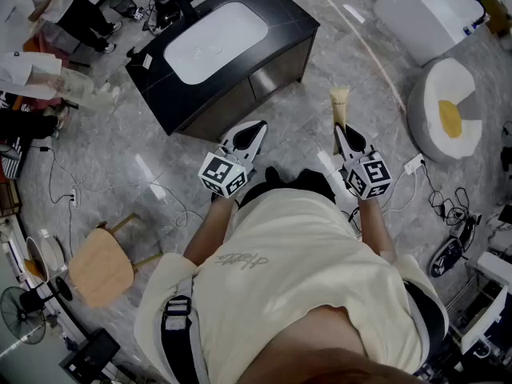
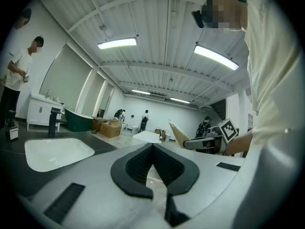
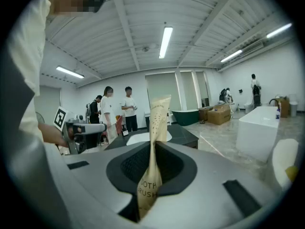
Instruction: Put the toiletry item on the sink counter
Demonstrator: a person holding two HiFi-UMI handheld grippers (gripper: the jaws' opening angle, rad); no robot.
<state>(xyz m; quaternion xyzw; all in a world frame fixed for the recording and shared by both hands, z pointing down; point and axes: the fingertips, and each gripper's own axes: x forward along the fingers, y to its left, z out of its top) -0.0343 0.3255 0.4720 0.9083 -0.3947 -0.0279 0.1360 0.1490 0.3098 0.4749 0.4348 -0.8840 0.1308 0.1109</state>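
In the head view my right gripper (image 1: 346, 137) is shut on a tan paper toothbrush packet (image 1: 340, 106) that sticks out forward past the fingertips. The right gripper view has the packet (image 3: 157, 125) upright between the closed pads of that gripper (image 3: 153, 146). My left gripper (image 1: 254, 134) is held level beside it, shut with nothing in it; its pads meet at the tip (image 2: 153, 145). The black sink counter (image 1: 276, 18) with a white basin (image 1: 214, 42) stands a short way ahead of both grippers, and its basin (image 2: 56, 152) shows low at the left in the left gripper view.
A wooden stool (image 1: 99, 266) stands on the floor at my left. A white bathtub (image 1: 432, 10) and a round white-and-yellow object (image 1: 448, 110) are at the right. Cables (image 1: 436, 198) trail over the floor. People (image 1: 36, 70) stand left of the counter.
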